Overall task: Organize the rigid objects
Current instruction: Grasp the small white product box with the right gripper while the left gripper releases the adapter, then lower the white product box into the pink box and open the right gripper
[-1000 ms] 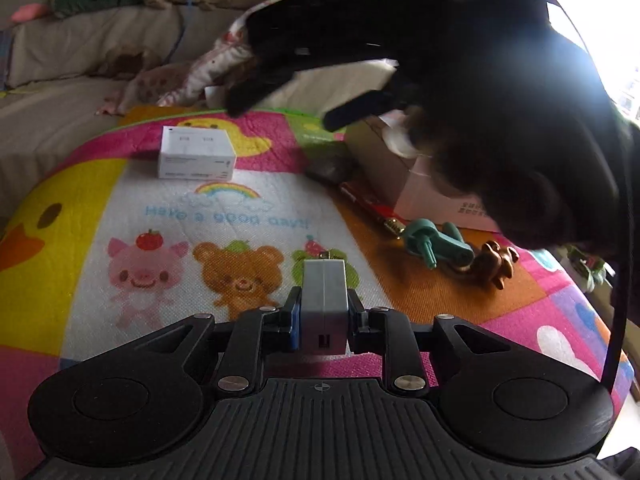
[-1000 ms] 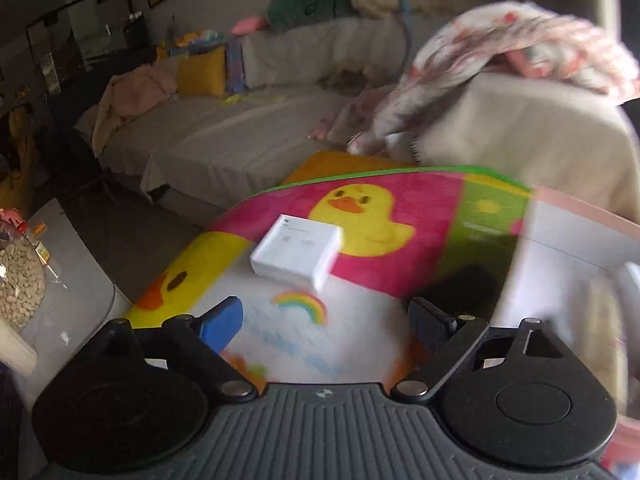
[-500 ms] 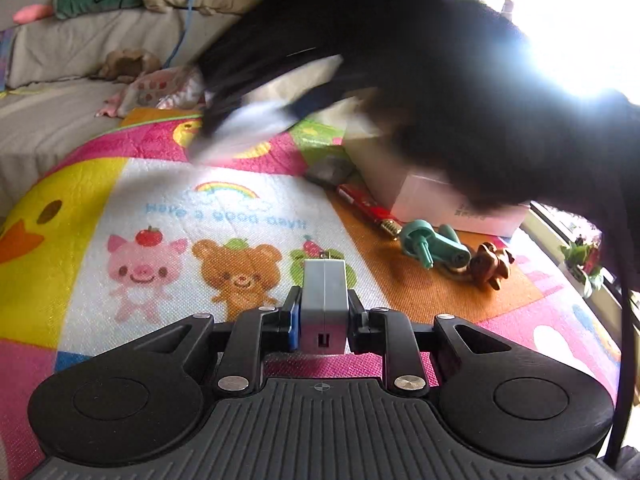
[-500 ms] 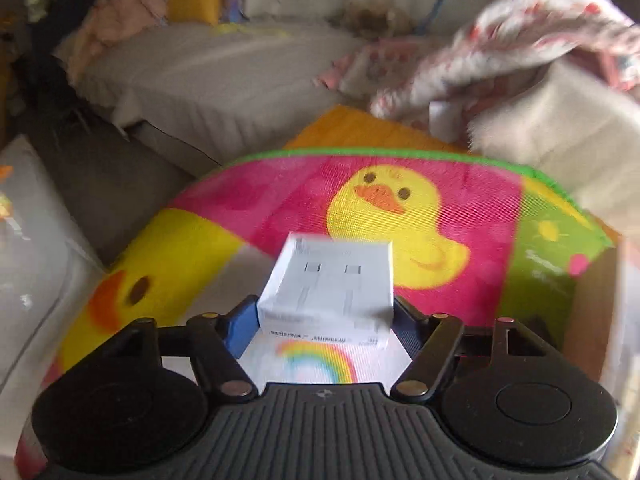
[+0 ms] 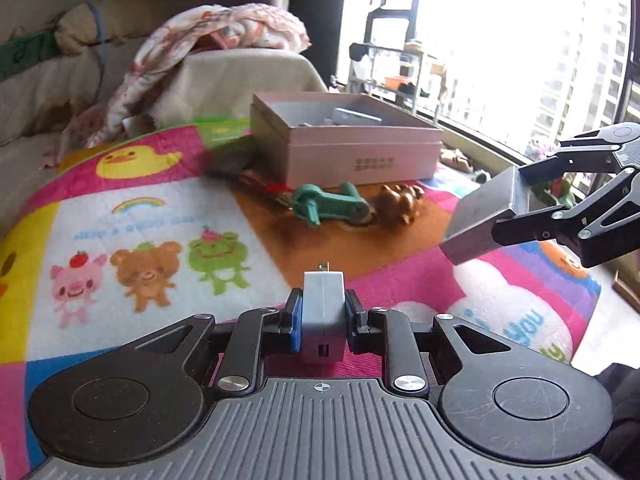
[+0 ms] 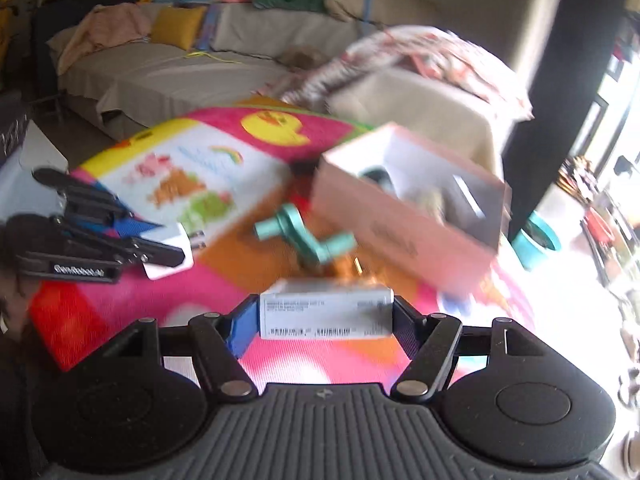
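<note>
— Grippers first: what are they holding?

— Left gripper [image 5: 322, 326] is clenched on a grey charger [image 5: 322, 312], prongs pointing forward, same as a second ago. Right gripper [image 6: 325, 316] now grasps the white box [image 6: 325, 309], lifted off the mat [image 5: 160, 216]. A second ago that box sat on the mat by the rainbow, with the jaws spread wide above it.

— So what does that mean for the tidying?

— My guess: both pieces are in hand and headed for the pink box [image 5: 360, 152], open, with a few things already inside. The green toy [image 5: 332, 206] and brown figure [image 5: 400, 202] lie just before it, not yet gathered.

— Any writing?

— "GenRobot.AI" on the left gripper's side in the right view. The white box carries barcodes and fine print, too blurred to read. The mat has upside-down blue lettering under the rainbow, and "you" near the right edge. The pink box's label is too small to tell.
</note>
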`<move>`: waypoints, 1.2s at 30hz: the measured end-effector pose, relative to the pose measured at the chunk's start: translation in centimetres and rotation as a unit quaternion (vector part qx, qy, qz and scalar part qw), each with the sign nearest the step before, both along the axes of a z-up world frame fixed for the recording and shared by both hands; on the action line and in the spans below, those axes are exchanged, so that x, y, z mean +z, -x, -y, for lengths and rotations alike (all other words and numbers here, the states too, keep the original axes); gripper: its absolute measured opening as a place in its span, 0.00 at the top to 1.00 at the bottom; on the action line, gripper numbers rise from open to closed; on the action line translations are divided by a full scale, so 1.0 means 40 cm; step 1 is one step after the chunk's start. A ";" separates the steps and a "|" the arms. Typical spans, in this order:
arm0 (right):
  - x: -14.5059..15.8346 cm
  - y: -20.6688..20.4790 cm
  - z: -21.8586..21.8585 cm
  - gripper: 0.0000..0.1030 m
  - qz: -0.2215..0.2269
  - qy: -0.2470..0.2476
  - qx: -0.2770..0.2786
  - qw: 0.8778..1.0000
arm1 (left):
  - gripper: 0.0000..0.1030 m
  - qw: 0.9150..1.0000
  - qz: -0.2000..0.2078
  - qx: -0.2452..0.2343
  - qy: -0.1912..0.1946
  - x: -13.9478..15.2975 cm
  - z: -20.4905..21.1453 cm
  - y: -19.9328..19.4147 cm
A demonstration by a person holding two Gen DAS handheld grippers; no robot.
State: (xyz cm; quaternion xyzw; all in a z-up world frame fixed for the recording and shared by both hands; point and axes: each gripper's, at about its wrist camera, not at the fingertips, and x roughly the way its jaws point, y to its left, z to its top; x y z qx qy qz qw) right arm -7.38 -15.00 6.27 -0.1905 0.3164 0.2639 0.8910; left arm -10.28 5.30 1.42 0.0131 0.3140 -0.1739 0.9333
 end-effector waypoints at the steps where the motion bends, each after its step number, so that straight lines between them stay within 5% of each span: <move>1: -0.006 0.010 0.023 0.33 -0.003 -0.009 -0.006 1.000 | 0.77 1.000 -0.004 -0.004 0.001 0.002 0.011 -0.002; 13: 0.007 0.021 0.151 0.33 0.038 -0.102 -0.047 0.993 | 0.77 0.998 0.041 -0.026 -0.032 0.113 0.090 -0.008; 27: -0.002 0.020 0.156 0.33 0.027 -0.108 -0.043 0.993 | 0.77 0.998 0.022 -0.049 -0.019 0.136 0.087 -0.023; 34: 0.069 -0.038 0.123 0.33 0.080 -0.109 -0.040 0.990 | 0.77 0.992 0.110 -0.059 -0.030 0.291 0.094 -0.188; 36: 0.109 -0.085 0.111 0.33 0.105 -0.122 -0.045 0.986 | 0.77 0.992 0.116 -0.056 -0.004 0.329 0.095 -0.279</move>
